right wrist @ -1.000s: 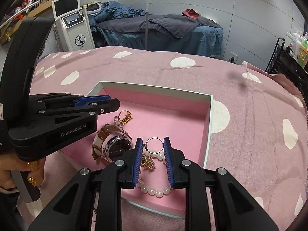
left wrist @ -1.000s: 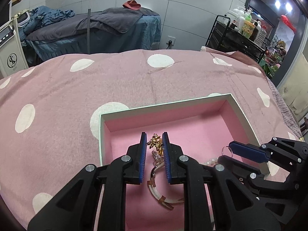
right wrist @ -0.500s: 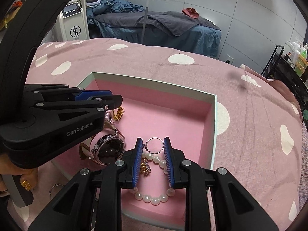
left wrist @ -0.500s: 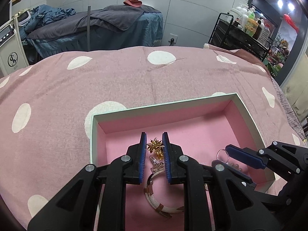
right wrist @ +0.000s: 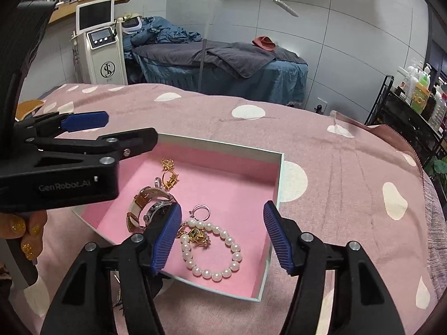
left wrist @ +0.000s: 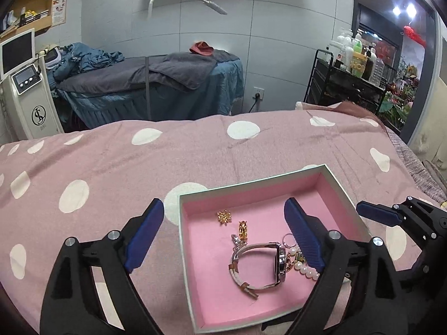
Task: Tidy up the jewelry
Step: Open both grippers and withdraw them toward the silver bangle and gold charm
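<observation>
The jewelry lies in the pink-lined box (right wrist: pixel 275 173) on the polka-dot bed cover (left wrist: pixel 111 162): a pearl bracelet (right wrist: pixel 212 248) with a gold charm, a silver ring (right wrist: pixel 201 212), a strap watch (left wrist: pixel 268 265) and two gold pieces (left wrist: pixel 224 217). Both the left gripper (left wrist: pixel 223 240) and the right gripper (right wrist: pixel 220 237) have just been opening their jaws, which now stand wide with nothing gripped. To finish well, lift both clear straight upward so no pad snags the bracelet or watch strap.

Even indoor light, sharp focus, strong fisheye bending and dark corners.
</observation>
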The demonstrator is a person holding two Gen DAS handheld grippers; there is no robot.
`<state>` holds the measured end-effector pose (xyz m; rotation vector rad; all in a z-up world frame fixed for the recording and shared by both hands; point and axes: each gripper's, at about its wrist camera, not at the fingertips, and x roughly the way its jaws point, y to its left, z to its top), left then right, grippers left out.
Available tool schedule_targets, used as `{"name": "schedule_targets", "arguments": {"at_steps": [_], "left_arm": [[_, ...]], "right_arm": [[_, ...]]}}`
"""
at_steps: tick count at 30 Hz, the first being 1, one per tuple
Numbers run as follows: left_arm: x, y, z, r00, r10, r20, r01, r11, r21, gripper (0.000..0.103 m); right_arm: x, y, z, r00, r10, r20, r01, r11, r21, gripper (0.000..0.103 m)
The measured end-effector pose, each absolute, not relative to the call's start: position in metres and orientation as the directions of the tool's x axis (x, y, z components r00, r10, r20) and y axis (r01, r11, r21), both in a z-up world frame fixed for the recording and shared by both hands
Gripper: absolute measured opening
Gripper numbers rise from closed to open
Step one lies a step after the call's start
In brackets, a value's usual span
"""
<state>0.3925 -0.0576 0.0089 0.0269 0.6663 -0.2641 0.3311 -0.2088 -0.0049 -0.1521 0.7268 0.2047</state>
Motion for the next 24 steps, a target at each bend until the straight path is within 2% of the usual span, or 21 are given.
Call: {"name": "schedule_targets", "arguments": {"at_steps": [3,6,14,24], "left_arm": [[0.372,-0.043,0.015,0.769,-0.241,-0.593,0.238,0.968,-0.085,0.097],[0.348,-0.032,0.016,0.762,-0.277,-0.586,0.258,0.959,-0.118,0.097],[0.292,-0.015,0.01,0.759,-0.294,-0.581,0.261,0.955,-0.143,0.097],[0.253,-0.01,-0.02,0.74,-0.249,-0.625,0.249,0.964,-0.089,0.097]], "right_arm": [[0.316,-0.213,0.001,0.732,0.151,-0.664,-0.24,0.97,-0.044,0.072],[0.298,-0.214,0.003,0.733,0.163,-0.661,-0.254,0.966,-0.044,0.076],[0.262,-0.222,-0.009,0.699,0.195,-0.688,-0.269,0.963,-0.001,0.076],[0.23,-0.232,-0.022,0.688,0.187,-0.701,-0.258,0.966,0.004,0.076]]}}
